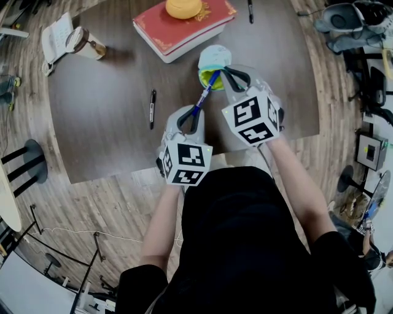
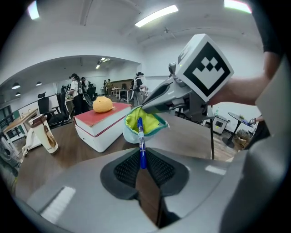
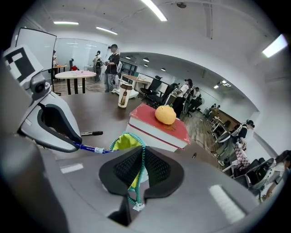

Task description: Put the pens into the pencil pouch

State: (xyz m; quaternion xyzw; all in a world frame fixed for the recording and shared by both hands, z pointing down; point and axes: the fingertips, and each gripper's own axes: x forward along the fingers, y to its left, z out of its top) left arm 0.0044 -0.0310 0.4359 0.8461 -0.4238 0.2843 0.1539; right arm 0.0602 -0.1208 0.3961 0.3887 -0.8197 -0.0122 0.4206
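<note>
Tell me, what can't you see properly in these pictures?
Inside the pouch: in the head view the right tool and the blue pen cover its mouth. The left gripper view shows only yellow lining.
Pen at the top: head view, cut off by the picture's edge.
Print on the black pen: head view, too small to read.

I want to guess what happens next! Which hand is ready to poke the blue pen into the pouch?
Left. The left gripper pinches the blue pen in its fingers, tip at the yellow mouth of the pouch. The right gripper is busy holding the zipper edge.
</note>
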